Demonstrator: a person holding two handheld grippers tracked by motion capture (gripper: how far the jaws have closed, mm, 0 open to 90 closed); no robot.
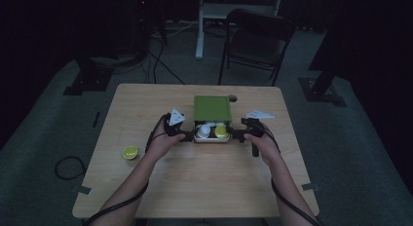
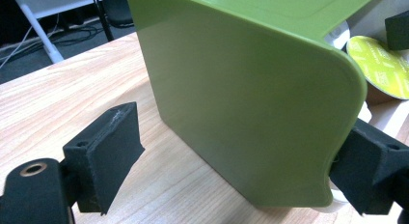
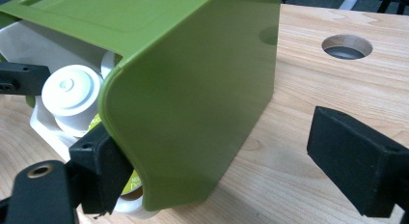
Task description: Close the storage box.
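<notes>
A green box point(image 1: 212, 108) stands at the middle of the wooden table point(image 1: 195, 187), with a white drawer point(image 1: 212, 139) pulled out of its near side. In the drawer lie a white capsule point(image 1: 203, 131) and a capsule with a lime lid point(image 1: 221, 132). My left gripper point(image 1: 187, 137) is at the drawer's left end and my right gripper point(image 1: 237, 135) at its right end. In the left gripper view the box's wall point(image 2: 251, 98) stands between the open jaws of the left gripper point(image 2: 238, 151); one pad point(image 2: 366, 166) is by its front corner, the other well clear. The right gripper point(image 3: 219, 151) mirrors this around the box point(image 3: 193, 98).
A loose lime-lidded capsule point(image 1: 130, 152) lies on the table to the left of my left forearm. A round hole point(image 3: 347, 46) is cut in the tabletop behind the box on its right. A dark folding chair point(image 1: 258, 38) stands beyond the far edge.
</notes>
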